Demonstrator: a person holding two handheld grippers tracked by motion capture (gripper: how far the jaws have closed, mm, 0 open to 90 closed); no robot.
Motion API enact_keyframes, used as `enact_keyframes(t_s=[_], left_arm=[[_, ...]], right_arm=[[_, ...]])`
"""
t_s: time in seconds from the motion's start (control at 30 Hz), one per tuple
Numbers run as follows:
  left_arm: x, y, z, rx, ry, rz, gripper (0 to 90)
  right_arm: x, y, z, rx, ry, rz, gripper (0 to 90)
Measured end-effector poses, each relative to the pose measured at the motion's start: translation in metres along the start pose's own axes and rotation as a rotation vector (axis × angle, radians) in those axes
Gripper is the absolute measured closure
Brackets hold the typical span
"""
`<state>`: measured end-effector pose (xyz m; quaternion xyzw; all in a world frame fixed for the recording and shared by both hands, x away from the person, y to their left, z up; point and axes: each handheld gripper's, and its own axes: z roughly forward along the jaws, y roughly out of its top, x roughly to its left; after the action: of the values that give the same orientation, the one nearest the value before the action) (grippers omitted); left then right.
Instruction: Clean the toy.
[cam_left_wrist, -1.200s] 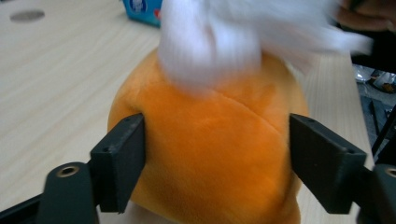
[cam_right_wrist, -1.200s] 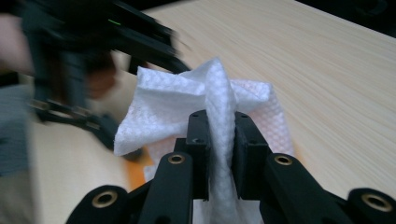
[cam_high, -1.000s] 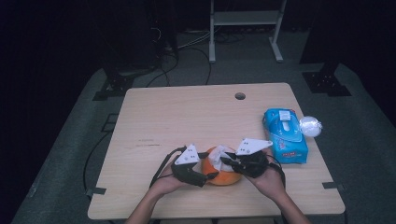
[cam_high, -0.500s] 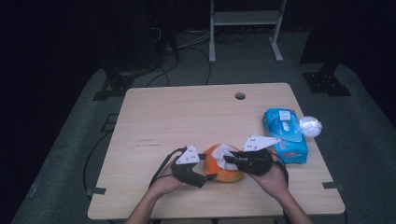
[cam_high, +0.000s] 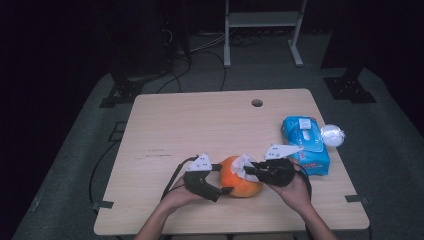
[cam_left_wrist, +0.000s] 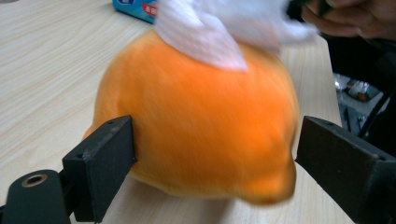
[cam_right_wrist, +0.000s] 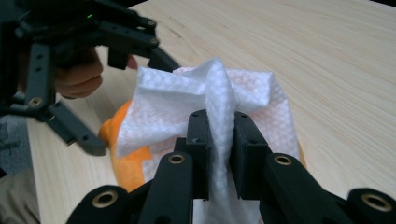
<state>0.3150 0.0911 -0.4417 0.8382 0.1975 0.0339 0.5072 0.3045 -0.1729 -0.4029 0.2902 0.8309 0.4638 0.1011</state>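
An orange plush toy lies near the table's front edge. My left gripper reaches around it from the left. In the left gripper view the toy sits between the jaws, which have just been opening. One pad touches its side and the other pad stands apart from it. My right gripper comes in from the right, shut on a white wipe. The wipe is pinched upright between the right gripper's jaws and lies draped over the top of the toy.
A blue pack of wipes lies at the table's right edge, with a white crumpled ball beside it. A small round hole is in the tabletop near the far edge. A dark floor with cables surrounds the table.
The wipe has shifted slightly on top of the toy, and more of the orange shows. Both hands stay about where they were.
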Motion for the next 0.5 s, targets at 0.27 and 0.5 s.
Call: enact_keyframes(t_s=[0.27,0.5], left_arm=[[-0.013,0.004,-0.001,-0.010,0.052,0.097,29.2],[-0.027,0.009,0.004,0.009,0.071,0.201,29.6]], right_arm=[[0.022,0.009,-0.001,-0.006,-0.019,-0.099,77.9],[0.040,0.018,0.007,0.002,-0.045,-0.186,78.1]])
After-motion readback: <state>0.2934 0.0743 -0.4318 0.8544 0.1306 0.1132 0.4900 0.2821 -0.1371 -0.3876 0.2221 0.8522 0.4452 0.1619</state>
